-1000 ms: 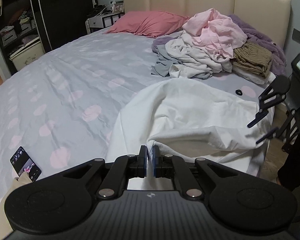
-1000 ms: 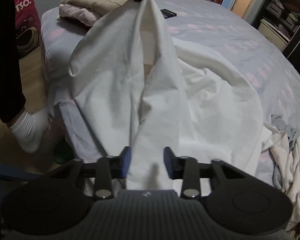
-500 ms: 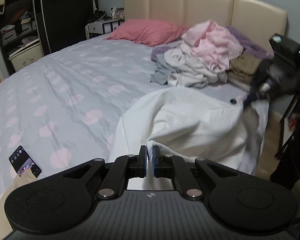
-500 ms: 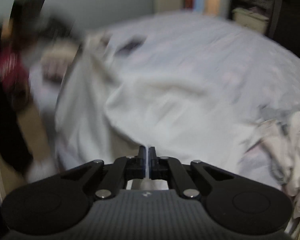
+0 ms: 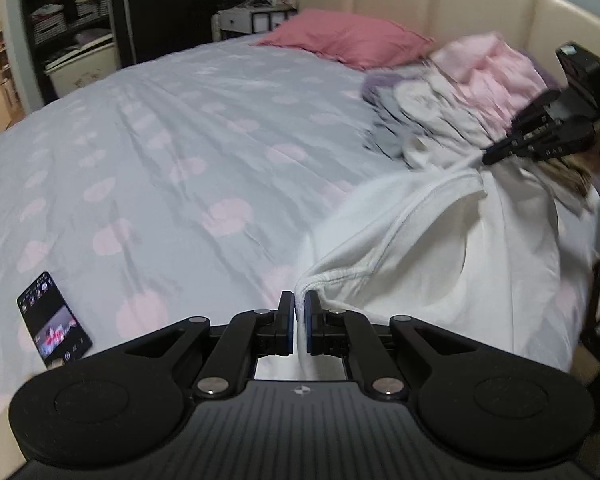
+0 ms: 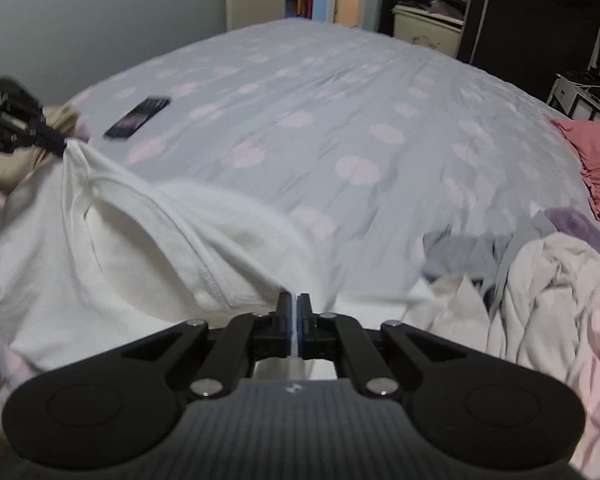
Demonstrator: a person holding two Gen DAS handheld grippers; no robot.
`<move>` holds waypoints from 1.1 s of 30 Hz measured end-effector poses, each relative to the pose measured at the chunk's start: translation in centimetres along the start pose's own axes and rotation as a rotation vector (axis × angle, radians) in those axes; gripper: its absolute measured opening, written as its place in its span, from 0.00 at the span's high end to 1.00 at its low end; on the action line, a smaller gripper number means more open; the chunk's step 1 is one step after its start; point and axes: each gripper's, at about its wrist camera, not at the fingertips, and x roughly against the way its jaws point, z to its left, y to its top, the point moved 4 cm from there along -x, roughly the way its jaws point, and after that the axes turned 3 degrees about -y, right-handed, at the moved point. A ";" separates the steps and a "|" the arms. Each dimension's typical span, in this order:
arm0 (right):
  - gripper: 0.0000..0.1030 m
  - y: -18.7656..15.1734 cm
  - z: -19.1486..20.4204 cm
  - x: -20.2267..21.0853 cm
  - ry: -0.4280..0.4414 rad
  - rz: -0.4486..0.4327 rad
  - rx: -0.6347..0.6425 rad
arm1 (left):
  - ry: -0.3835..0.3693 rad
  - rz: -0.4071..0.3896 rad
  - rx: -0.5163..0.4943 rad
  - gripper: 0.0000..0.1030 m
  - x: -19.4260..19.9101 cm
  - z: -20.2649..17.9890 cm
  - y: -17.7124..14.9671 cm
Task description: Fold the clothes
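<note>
A white garment [image 5: 452, 248] hangs stretched between my two grippers over the near edge of the bed. My left gripper [image 5: 299, 304] is shut on one corner of its hem. My right gripper [image 6: 294, 300] is shut on the other corner of the white garment [image 6: 112, 248]. In the left wrist view the right gripper [image 5: 490, 157] shows at the far right, pinching the cloth. The left gripper [image 6: 60, 145] appears at the left edge of the right wrist view. The seamed hem runs taut between both grips, and the body of the cloth sags below.
The bed [image 5: 180, 140] has a grey sheet with pink dots. A phone [image 5: 54, 322] lies on it near the left gripper. A pile of unfolded clothes [image 5: 472, 92] sits by the headboard, with a pink pillow [image 5: 348, 38] behind. Beige folded cloth [image 6: 4, 160] lies at the bed's corner.
My right gripper shut on the white garment and swung out toward the clothes pile. The cloth went from a hanging bunch to a hem stretched between both grippers. The left gripper kept its grip.
</note>
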 end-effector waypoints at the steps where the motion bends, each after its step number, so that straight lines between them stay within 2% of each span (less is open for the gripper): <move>1: 0.97 0.3 -0.4 -0.6 0.003 -0.004 -0.010 | 0.002 0.018 0.020 0.97 -0.8 0.6 -0.1; 3: 0.97 0.2 -0.7 -2.1 -0.001 0.021 -0.020 | 0.006 0.053 0.052 0.97 -2.3 1.6 -0.4; 5: 0.94 -0.2 0.0 -1.9 -0.032 0.016 0.035 | 0.025 0.066 0.031 0.96 -2.7 1.6 -0.8; 8: 0.82 -0.8 1.0 -1.6 -0.078 0.009 0.117 | 0.053 0.087 0.000 0.92 -3.2 1.6 -1.5; 9: 0.71 -1.0 1.3 -1.5 -0.093 0.006 0.144 | 0.062 0.094 -0.011 0.87 -3.3 1.5 -1.7; 10: 0.66 -1.2 1.7 -1.4 -0.109 0.004 0.172 | 0.075 0.096 -0.028 0.84 -3.3 1.4 -1.8; 14: 0.66 -1.9 2.9 -1.2 -0.145 0.001 0.258 | 0.157 0.028 -0.181 0.84 -0.7 -0.1 -0.9; 18: 0.67 -2.3 3.7 -1.6 -0.119 0.015 0.287 | 0.074 -0.041 -0.269 0.84 0.5 -2.7 0.2; 26: 0.67 -3.1 5.4 -2.3 -0.066 0.044 0.345 | 0.053 0.068 -0.488 0.84 -3.8 -6.4 -0.9; 33: 0.60 -3.6 6.1 -2.6 -0.029 0.059 0.366 | 0.076 0.156 -0.582 0.84 -7.0 -7.0 -2.1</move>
